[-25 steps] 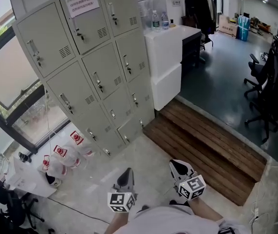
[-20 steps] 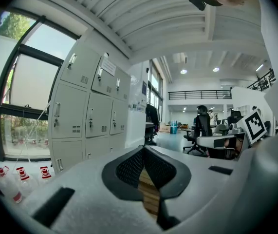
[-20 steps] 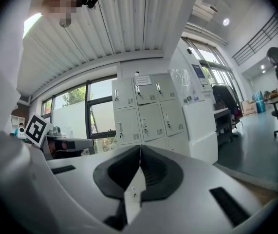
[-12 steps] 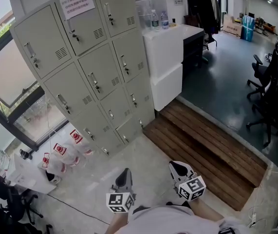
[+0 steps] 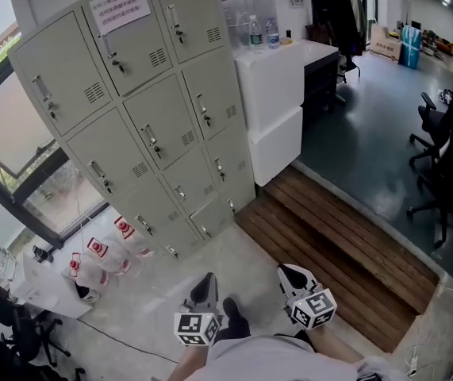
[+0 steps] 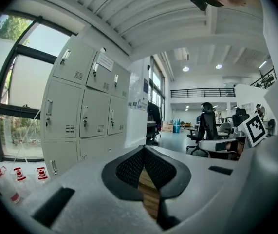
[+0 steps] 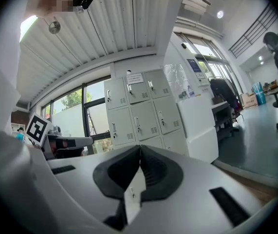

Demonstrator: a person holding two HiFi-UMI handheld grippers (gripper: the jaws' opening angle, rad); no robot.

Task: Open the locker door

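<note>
A grey locker bank point(image 5: 143, 101) with three columns of closed doors stands ahead, each door with a small handle and vent; a paper notice point(image 5: 120, 8) is taped on a top door. It also shows in the left gripper view as the lockers point(image 6: 85, 113) and in the right gripper view as the lockers point(image 7: 141, 111). Both grippers hang low near the person's body, well short of the lockers. My left gripper point(image 5: 205, 286) is shut with nothing in it, tips together point(image 6: 143, 148). My right gripper point(image 5: 289, 275) is shut and empty too, tips meeting point(image 7: 140, 147).
A white cabinet point(image 5: 278, 94) with two water bottles point(image 5: 262, 34) on top stands right of the lockers. A wooden platform point(image 5: 341, 248) lies on the floor to the right. Plastic bottles with red labels point(image 5: 103, 252) sit by the window at left. Office chairs point(image 5: 448, 149) stand far right.
The head view has shifted slightly, so the lockers sit a little closer and more central. A dark shoe now shows between the grippers. Both grippers stay low and shut.
</note>
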